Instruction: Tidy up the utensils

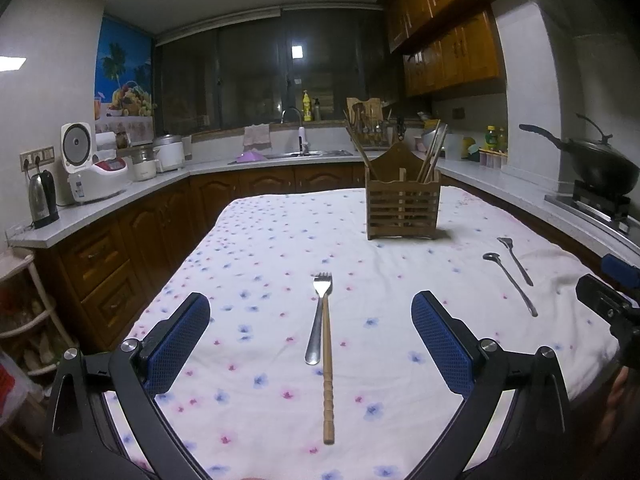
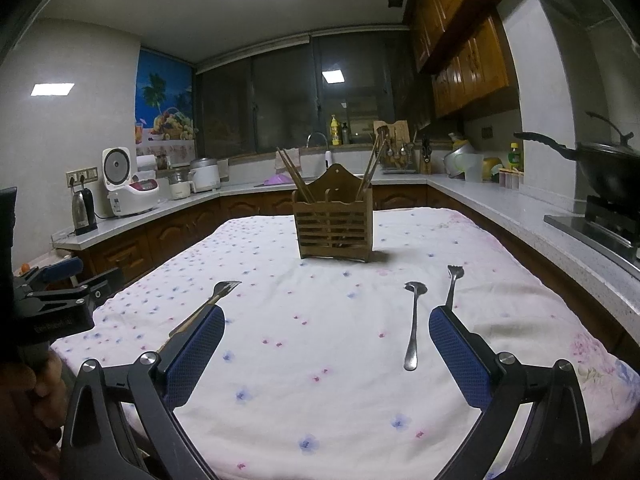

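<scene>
Two grippers — the left gripper (image 1: 311, 332) and the right gripper (image 2: 327, 342) — are hovering with blue textured pads spread wide, gripping nothing, over a white floral tablecloth (image 1: 260, 256). A steel fork (image 1: 319, 316) and a ridged wooden chopstick (image 1: 327, 372) are lying side by side, touching, between the left jaws, while two slim metal spoons (image 1: 510, 276) are resting near each other off to the right. Farther back a slatted wooden utensil holder (image 1: 403, 204) is standing upright — chopsticks (image 1: 431, 152) leaning out of both its compartments.
</scene>
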### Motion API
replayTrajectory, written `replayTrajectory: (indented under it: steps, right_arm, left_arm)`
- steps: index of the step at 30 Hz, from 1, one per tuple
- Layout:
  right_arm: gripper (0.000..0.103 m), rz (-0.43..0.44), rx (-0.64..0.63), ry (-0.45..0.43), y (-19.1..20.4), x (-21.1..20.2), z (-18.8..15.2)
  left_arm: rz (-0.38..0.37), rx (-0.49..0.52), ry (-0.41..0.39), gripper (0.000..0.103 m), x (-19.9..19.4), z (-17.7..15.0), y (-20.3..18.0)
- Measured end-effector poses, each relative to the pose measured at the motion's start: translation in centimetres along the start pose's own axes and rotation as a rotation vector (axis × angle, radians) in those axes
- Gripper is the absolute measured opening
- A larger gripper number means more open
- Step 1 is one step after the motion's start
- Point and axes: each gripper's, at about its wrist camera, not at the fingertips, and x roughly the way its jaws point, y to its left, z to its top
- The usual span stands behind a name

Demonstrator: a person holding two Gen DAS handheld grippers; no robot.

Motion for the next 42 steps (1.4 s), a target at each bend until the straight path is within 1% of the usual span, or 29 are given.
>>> replayTrajectory:
  steps: [42]
  right_arm:
    - [0.103, 0.011, 0.0, -0.005, 0.33, 0.12, 0.37]
  left_arm:
    - [-0.006, 0.002, -0.002, 0.103, 0.0, 0.52, 0.04]
